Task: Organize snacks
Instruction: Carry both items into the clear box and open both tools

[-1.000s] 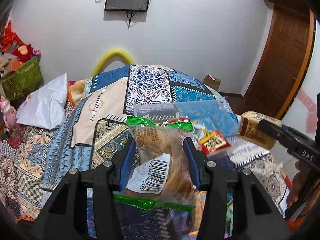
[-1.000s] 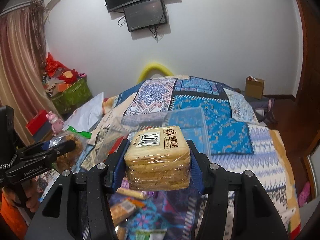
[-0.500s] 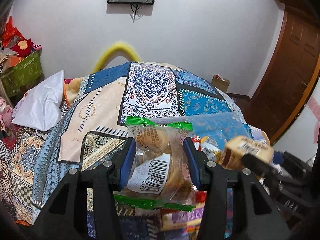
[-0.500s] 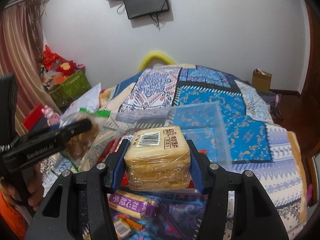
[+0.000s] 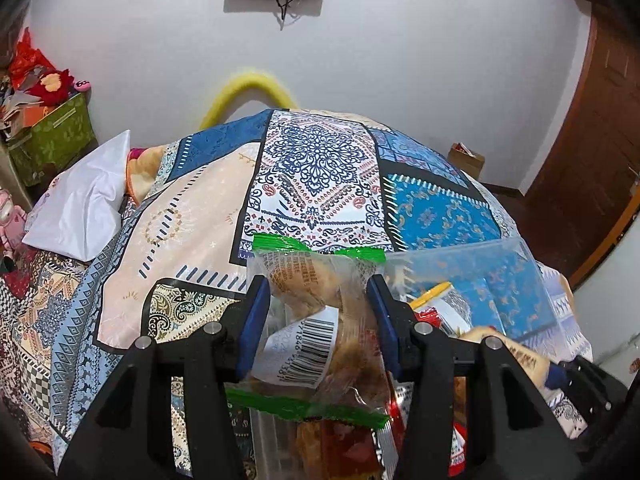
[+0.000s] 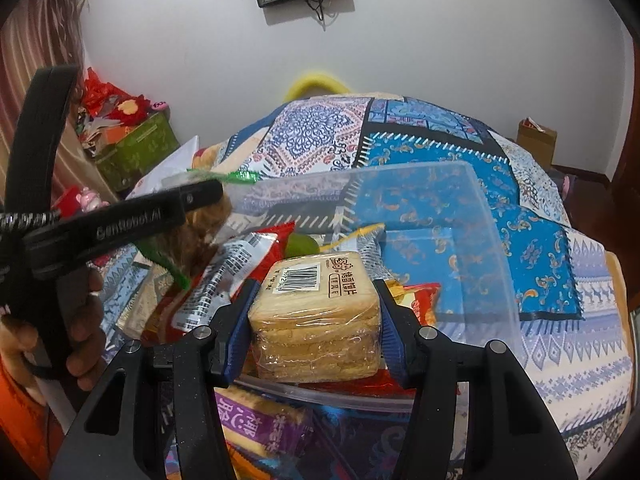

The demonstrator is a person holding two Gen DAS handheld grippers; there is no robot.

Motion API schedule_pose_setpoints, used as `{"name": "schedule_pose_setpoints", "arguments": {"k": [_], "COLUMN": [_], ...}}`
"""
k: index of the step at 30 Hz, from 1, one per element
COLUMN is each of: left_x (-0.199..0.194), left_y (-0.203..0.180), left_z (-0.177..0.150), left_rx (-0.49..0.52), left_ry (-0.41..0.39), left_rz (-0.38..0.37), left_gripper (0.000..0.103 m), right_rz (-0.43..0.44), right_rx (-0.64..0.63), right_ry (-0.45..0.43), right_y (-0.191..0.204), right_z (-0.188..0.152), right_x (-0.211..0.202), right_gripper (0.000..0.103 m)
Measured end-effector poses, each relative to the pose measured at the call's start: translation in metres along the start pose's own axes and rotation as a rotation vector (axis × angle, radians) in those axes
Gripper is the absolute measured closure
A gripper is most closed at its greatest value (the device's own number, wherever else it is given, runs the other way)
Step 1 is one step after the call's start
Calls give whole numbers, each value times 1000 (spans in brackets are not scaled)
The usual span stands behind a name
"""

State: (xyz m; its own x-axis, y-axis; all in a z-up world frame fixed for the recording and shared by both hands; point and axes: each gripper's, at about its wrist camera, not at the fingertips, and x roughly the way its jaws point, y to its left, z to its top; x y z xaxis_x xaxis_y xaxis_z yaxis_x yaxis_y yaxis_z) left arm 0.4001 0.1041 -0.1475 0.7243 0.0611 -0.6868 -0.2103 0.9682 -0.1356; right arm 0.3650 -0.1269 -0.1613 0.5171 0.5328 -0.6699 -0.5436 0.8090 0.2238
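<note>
Snacks, each clamped in a tool (image 5: 316, 312) (image 6: 314, 312), now hover over the clear bin (image 6: 460, 184).

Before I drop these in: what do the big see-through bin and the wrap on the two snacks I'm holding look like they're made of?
The large clear storage bin looks like rigid, glossy transparent plastic: the quilt pattern shows through its walls. The square stack of toast slices, in the right gripper, has tight shiny clear film. The green-edged bag of biscuits, in the left gripper, looks like thin crinkly plastic film, creased and loose.
</note>
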Motion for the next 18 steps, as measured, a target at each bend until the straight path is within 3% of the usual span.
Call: {"name": "schedule_pose_setpoints", "arguments": {"k": [5,10,13,18], "left_x": [4,-5,-17,-43], "left_y": [-2,-8,-12,-16], "left_z": [0,1,1,1], "left_rx": [13,50,78,115], "left_ry": [18,16,-1,-34], "left_rz": [-4,-18,-20,-18], "left_gripper": [33,31,26,24], "right_rz": [6,10,4,0], "right_rx": [-5,-16,-17,-9], "right_ry": [13,48,51,34], "right_y": [1,4,6,5], "right_z": [-1,-2,-1,0], "right_x": [3,4,0,-14], "right_gripper": [50,46,36,35]}}
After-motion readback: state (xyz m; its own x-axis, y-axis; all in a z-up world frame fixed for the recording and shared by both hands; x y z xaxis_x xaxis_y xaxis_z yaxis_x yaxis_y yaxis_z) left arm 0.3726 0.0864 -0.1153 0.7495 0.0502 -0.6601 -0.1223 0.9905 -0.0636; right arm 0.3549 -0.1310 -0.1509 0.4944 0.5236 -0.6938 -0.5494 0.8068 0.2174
